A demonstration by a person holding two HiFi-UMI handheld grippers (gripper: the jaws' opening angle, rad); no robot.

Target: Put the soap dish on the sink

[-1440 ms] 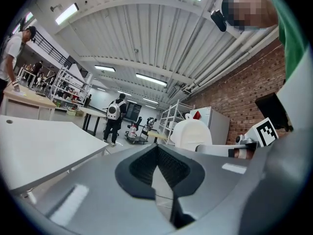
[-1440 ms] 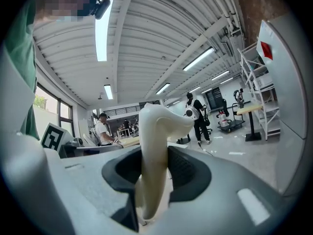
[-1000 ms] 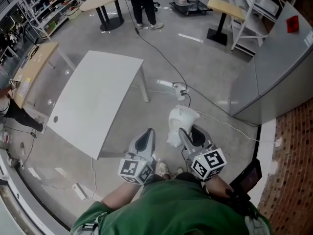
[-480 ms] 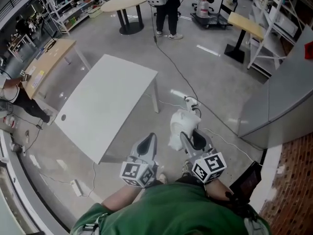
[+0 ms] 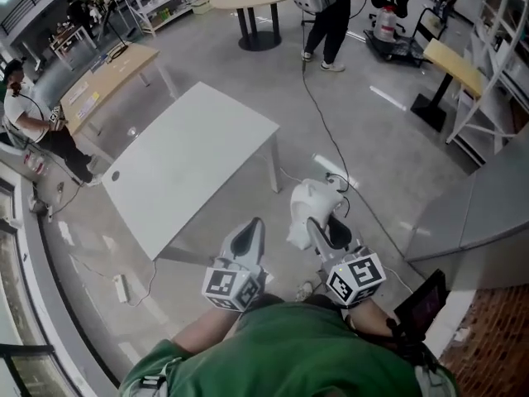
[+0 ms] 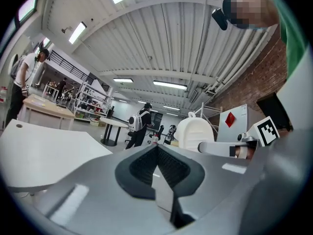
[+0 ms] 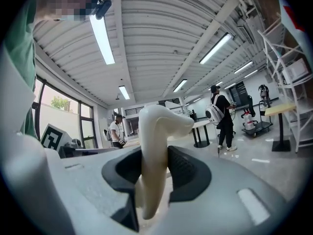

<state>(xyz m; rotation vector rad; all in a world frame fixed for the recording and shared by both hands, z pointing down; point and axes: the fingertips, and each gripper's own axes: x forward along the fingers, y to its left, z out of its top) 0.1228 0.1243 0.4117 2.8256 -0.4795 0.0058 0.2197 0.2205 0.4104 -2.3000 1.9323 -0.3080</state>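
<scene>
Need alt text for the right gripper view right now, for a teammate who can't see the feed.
The right gripper is shut on a white soap dish, which stands upright between its jaws. Beyond, a person with a backpack stands by a round table in a workshop hall.

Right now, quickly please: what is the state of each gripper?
Left gripper: closed, nothing between its jaws.
Right gripper: closed on the white soap dish.

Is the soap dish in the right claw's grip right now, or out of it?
In. The white soap dish stands clamped between the jaws of the right claw, which close on both its sides.
</scene>
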